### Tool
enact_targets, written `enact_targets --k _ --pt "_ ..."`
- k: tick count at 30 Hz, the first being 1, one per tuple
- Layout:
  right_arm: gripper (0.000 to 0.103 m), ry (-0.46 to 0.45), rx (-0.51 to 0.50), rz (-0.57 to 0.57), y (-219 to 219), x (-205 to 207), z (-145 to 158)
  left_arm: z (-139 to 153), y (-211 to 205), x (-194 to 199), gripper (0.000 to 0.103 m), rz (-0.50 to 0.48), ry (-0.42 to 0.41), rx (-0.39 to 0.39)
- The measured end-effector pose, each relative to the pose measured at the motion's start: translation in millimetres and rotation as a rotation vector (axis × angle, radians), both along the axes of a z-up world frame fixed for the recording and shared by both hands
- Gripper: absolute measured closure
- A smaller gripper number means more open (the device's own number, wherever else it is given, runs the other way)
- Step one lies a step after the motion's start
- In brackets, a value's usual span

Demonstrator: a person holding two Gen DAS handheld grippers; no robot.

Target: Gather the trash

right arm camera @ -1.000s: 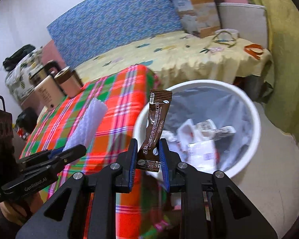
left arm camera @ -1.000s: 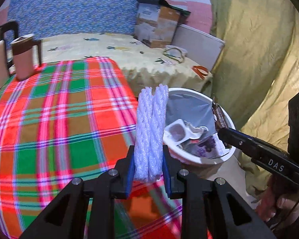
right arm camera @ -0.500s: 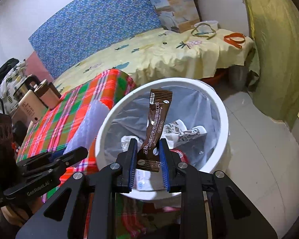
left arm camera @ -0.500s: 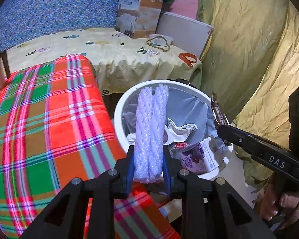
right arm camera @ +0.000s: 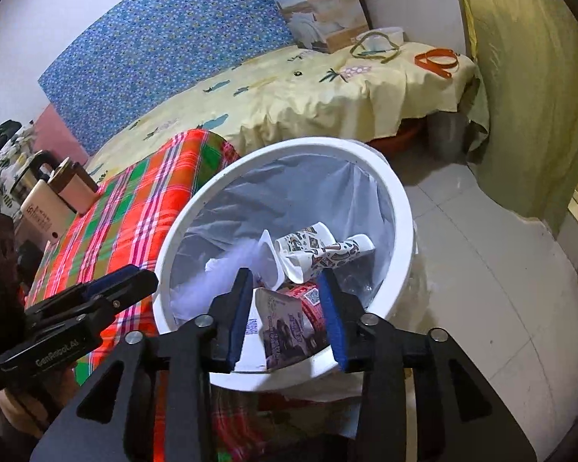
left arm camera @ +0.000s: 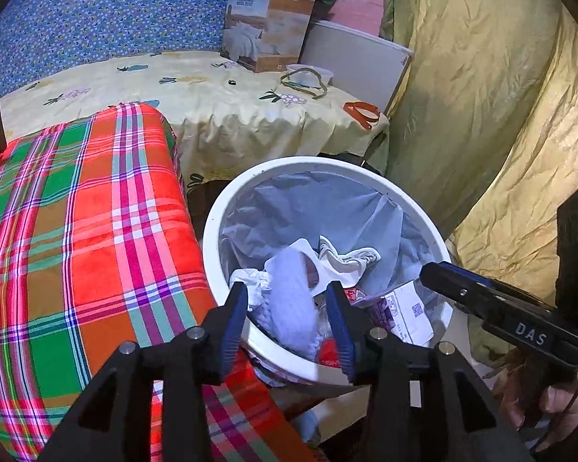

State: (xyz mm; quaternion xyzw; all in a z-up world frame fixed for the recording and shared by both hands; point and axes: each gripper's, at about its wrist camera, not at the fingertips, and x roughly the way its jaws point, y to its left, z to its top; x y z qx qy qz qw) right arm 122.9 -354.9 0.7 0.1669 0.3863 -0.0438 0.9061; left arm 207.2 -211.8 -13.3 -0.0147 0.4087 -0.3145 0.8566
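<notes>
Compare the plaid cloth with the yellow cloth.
The plaid cloth is bright red-green-pink checks; the yellow cloth is pale with small scattered prints. The plaid one lies right beside the bin; the yellow one lies farther back. The yellow cloth carries a box and an orange strap; the plaid's visible part here is bare. Both drape over raised surfaces.

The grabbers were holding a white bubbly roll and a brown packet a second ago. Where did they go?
Both were let go. The left gripper opened and its white roll now lies in the white bin. The right gripper opened too; its brown packet is no longer visible. The bin and plaid cloth stayed put.
</notes>
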Motion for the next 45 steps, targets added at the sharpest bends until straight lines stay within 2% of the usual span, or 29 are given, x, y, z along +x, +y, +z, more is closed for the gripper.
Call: enact_targets --k 6,19,35,45 --pt "0.057 -0.028 -0.014 0.013 -1 -5 5 4 3 -7 0.058 -0.006 -0.016 -0.004" --pt "0.056 -0.096 -0.059 0.086 31 -36 21 22 32 -56 0.054 0.025 -0.063 -0.003" --pt "0.056 -0.143 -0.125 0.145 74 -84 32 42 80 -130 0.054 0.140 -0.188 0.044" --pt "0.056 -0.139 -0.140 0.167 88 -93 28 37 104 -154 0.054 0.189 -0.201 0.051"
